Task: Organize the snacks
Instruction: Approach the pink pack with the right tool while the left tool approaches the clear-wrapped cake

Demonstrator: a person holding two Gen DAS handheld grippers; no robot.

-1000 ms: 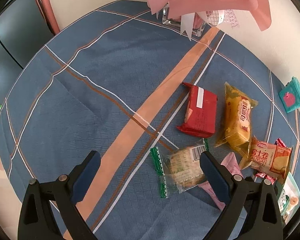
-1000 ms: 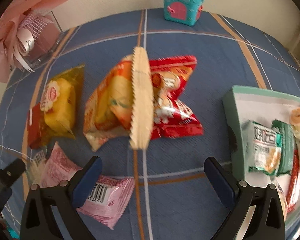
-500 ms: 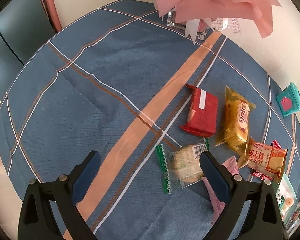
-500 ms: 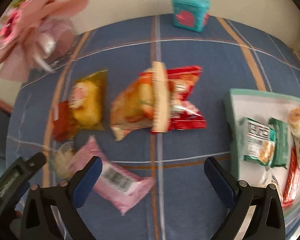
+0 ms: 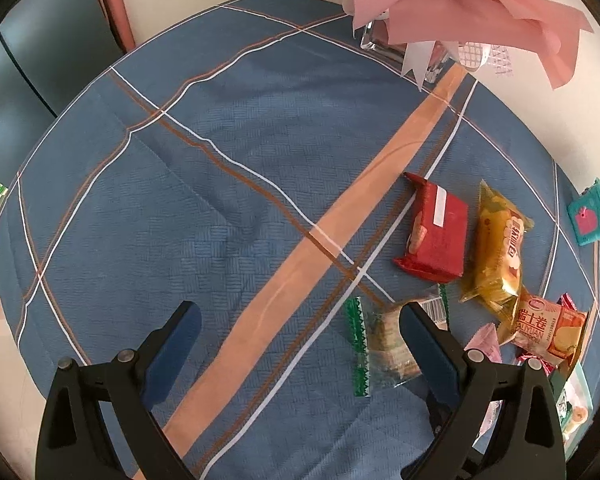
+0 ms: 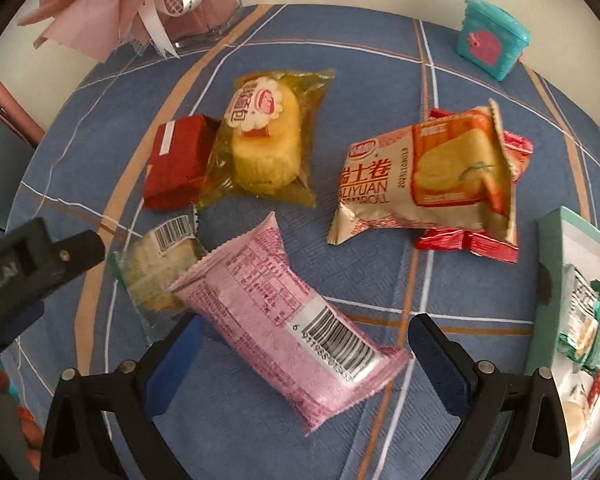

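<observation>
Risk: the pink packet [image 6: 288, 316] overlaps the clear biscuit packet [image 6: 156, 276], so closing on it may drag both. The right gripper [image 6: 303, 364] is released, jaws spread, empty; the pink packet lies diagonally between its fingers, near the table's front edge. The left gripper [image 5: 300, 352] is also released, beside the biscuit packet. The tray [image 6: 547, 240] sits at the right edge.
</observation>
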